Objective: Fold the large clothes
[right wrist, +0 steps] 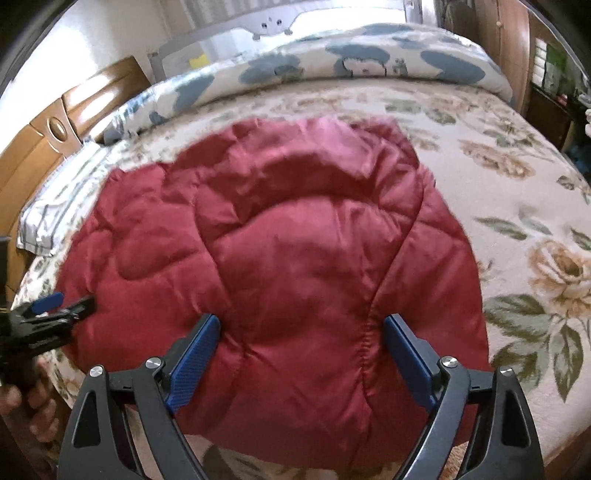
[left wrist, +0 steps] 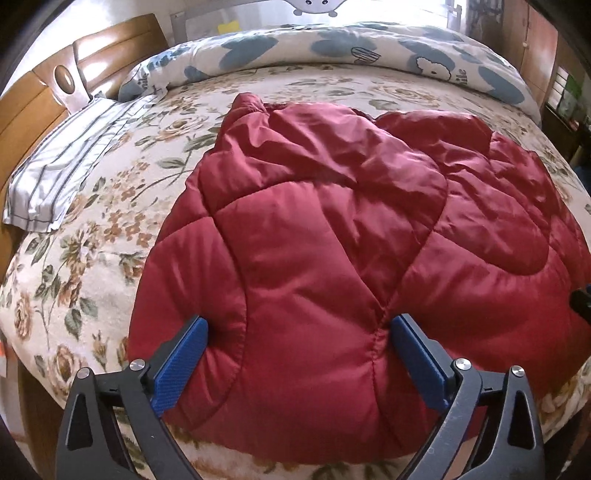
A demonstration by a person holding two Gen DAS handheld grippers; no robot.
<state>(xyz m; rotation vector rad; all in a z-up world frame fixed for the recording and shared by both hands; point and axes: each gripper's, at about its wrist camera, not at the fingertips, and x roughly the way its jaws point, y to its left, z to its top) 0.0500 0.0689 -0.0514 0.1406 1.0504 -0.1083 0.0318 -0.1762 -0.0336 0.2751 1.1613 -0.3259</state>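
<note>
A dark red quilted puffer jacket (left wrist: 314, 221) lies spread over the floral bed, its far part rumpled. My left gripper (left wrist: 301, 325) points down over the jacket's near left edge. Its blue fingers (left wrist: 184, 354) stand wide apart with a puffy panel bulging between them, and they do not clamp it. My right gripper (right wrist: 301, 321) is over the jacket (right wrist: 295, 240) at its near right part, just as wide, its pads (right wrist: 406, 350) beside the fabric. The left gripper (right wrist: 68, 302) also shows at the left of the right wrist view, with a hand (right wrist: 33, 410) below it.
The floral bedspread (left wrist: 92, 240) covers the bed. A striped pillow (left wrist: 62, 166) lies at the left by the wooden headboard (left wrist: 26, 110). A rolled blue-and-white duvet (left wrist: 332, 51) lines the far side under a grey bed rail (right wrist: 229, 29). Wooden furniture (right wrist: 509, 48) stands at the far right.
</note>
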